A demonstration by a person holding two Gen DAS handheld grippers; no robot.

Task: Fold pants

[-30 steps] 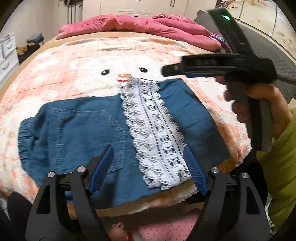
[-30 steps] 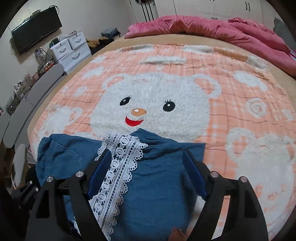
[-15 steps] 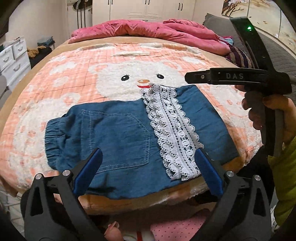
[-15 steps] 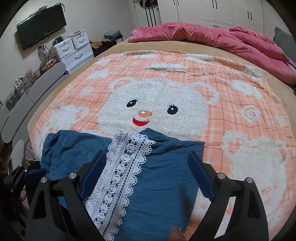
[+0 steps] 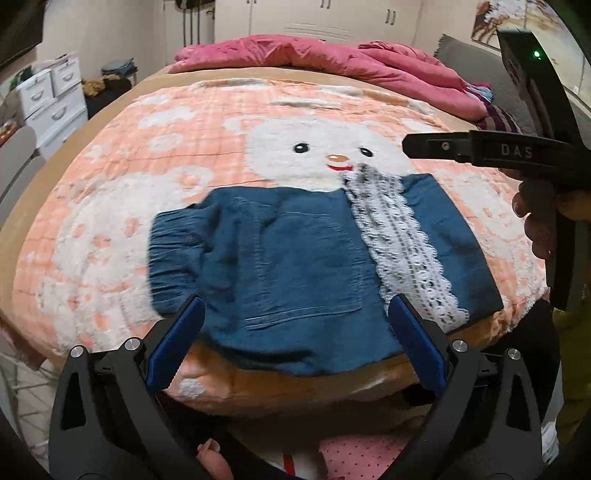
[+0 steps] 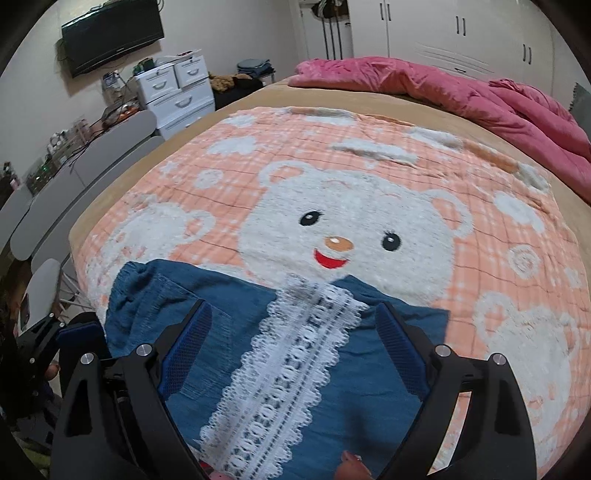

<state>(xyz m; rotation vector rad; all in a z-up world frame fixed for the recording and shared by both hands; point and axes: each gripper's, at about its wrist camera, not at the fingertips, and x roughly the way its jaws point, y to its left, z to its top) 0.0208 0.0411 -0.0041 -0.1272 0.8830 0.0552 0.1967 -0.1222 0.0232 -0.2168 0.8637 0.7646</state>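
Folded blue denim pants (image 5: 295, 266) lie flat on the peach bear blanket (image 5: 155, 155), close to the bed's near edge. A white lace band (image 5: 402, 251) runs across them. My left gripper (image 5: 295, 306) hovers open over the pants' near hem, nothing between its blue pads. In the right wrist view the pants (image 6: 369, 369) and lace (image 6: 295, 354) fill the lower half. My right gripper (image 6: 293, 310) is open above them, its pads off the cloth. From the left wrist view the right gripper (image 5: 480, 151) shows in a hand at the right.
A crumpled pink duvet (image 6: 461, 92) covers the bed's far end. White drawers (image 6: 177, 92) and grey chair backs (image 6: 92, 147) stand along the left, with a wall TV (image 6: 110, 33) above. Pink dotted fabric (image 5: 354, 458) lies below the bed's near edge.
Both grippers have drawn back and up from the pants, and their jaws stand wider than a second ago. The pants lie as they were.
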